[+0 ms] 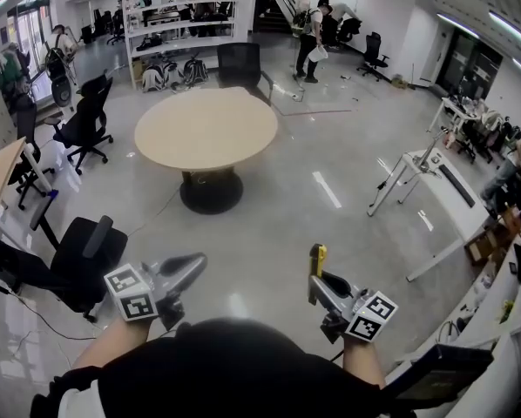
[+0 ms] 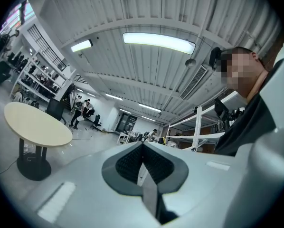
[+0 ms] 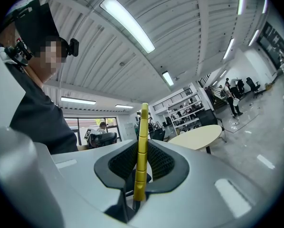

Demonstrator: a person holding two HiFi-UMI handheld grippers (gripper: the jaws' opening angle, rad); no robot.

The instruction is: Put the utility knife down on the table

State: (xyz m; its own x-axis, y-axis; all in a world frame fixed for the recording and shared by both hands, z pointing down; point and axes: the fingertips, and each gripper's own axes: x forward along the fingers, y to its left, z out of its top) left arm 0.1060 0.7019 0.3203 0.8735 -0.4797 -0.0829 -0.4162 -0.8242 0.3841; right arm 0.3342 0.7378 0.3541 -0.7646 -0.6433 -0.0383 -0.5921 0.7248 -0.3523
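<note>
The yellow utility knife (image 1: 317, 264) (image 3: 142, 151) stands upright between the jaws of my right gripper (image 1: 316, 284) (image 3: 142, 163), which is shut on it low in the head view, right of centre. My left gripper (image 1: 195, 264) (image 2: 143, 167) is shut with nothing between its pads, low and left of centre. Both point level toward the round beige table (image 1: 206, 127) (image 2: 35, 122) (image 3: 199, 137), which stands some way ahead on a dark pedestal with a bare top.
Black office chairs stand at the left (image 1: 84, 264) (image 1: 84, 124) and behind the table (image 1: 240, 64). A white frame desk (image 1: 435, 190) is at the right. People (image 1: 310, 37) stand far back near shelves (image 1: 182, 24). Shiny grey floor lies between me and the table.
</note>
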